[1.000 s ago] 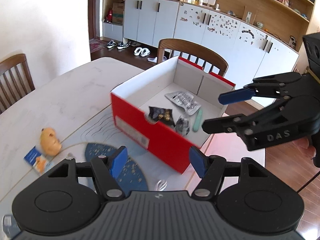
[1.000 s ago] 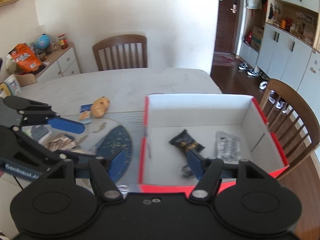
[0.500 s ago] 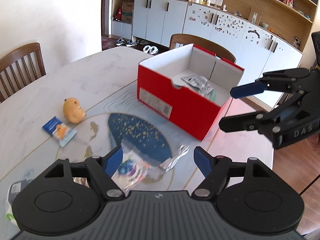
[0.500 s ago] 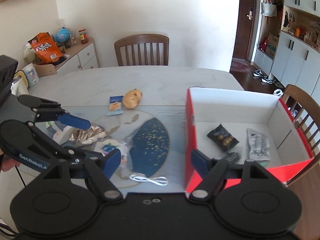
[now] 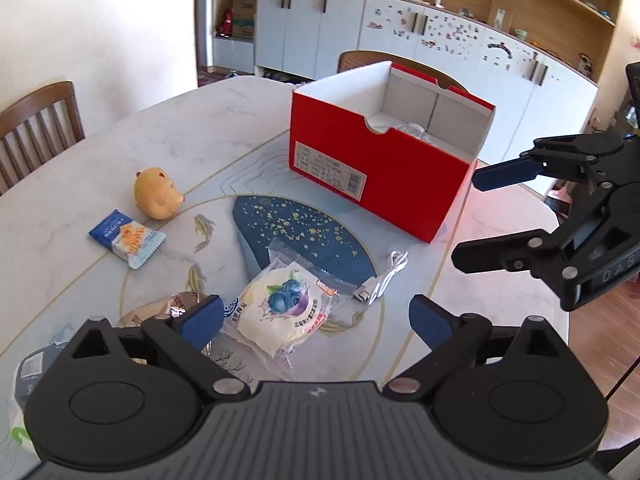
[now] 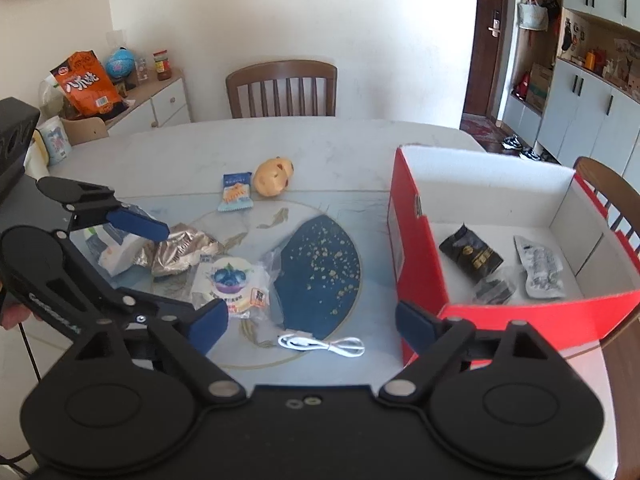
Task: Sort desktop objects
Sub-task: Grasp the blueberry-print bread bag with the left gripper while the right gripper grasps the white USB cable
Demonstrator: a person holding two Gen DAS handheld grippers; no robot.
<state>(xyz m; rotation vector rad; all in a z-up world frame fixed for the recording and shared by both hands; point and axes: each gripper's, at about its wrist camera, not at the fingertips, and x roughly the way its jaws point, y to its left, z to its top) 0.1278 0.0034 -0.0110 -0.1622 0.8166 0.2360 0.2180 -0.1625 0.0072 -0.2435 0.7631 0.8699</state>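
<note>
Lying between the left gripper's [image 5: 314, 318] spread jaws: blueberry packet [image 5: 280, 312].

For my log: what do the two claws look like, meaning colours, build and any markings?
Both are matte black linkage claws with silver pivot pins and blue fingertip pads. Each body has two round black housings and a ribbed centre. The left claw bears white lettering, too blurred to read, and a thin black cable hangs near its handle. The right claw has raised lettering reading "DAS", cut off by the frame edge.
</note>
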